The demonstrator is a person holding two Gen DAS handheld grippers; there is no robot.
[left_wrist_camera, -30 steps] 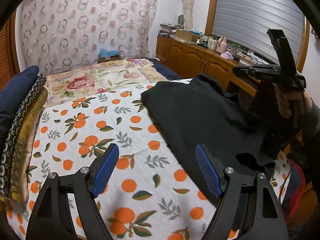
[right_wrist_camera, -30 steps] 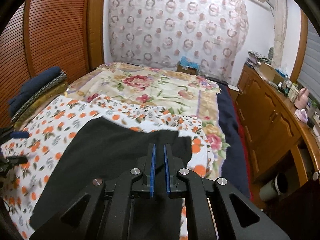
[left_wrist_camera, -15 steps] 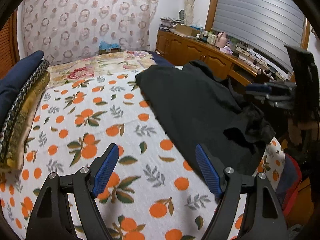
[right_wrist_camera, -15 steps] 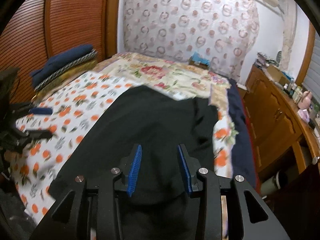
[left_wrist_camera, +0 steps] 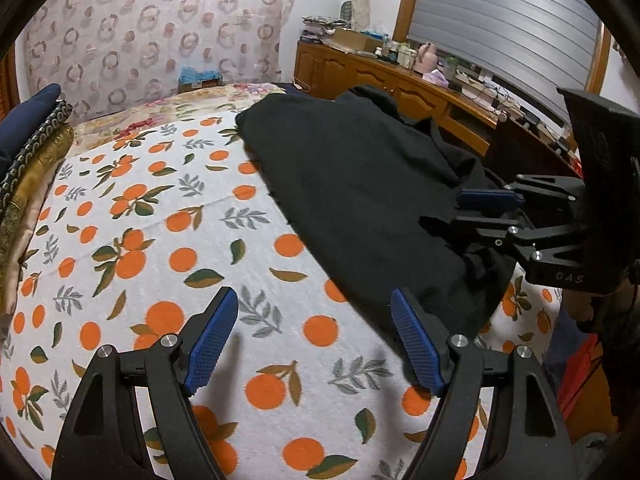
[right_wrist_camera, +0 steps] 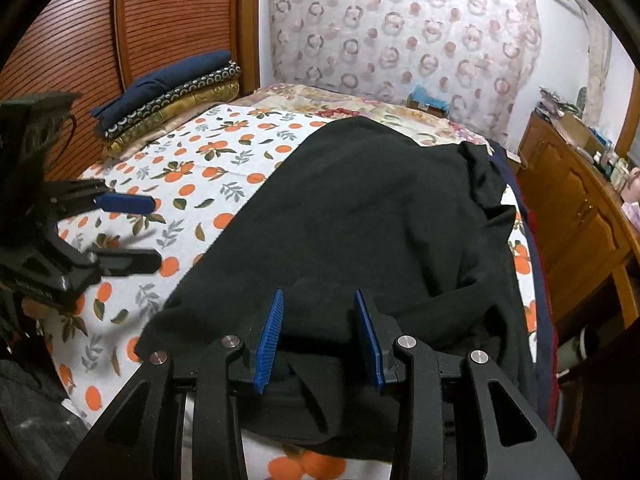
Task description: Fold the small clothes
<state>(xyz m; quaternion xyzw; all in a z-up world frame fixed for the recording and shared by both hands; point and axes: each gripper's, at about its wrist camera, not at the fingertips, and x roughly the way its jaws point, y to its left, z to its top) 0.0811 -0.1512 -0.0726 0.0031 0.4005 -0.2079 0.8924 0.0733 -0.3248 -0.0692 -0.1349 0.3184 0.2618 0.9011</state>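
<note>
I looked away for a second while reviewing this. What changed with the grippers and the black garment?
The right gripper opened from shut and sank over the black garment, whose near edge lies between its pads, ungripped. The left gripper stayed wide open over the orange-print sheet.

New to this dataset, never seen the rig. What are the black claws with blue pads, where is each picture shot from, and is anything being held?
There is no robot here: a person holds a hand-held two-finger gripper in each hand, and each gripper carries a fisheye camera looking forward along its jaws. In the left wrist view the left gripper fills the foreground, with the right gripper seen at the side. The right wrist view shows the right gripper's own blue pads from behind.

Both hover above a bed with an orange-print sheet. A black garment lies spread on it, not yet folded. A stack of folded fabrics sits at the bed's far side.

Nothing is held. The left jaws stand wide open over the sheet; the right jaws have just been opening and stand apart over the garment's near edge.
</note>
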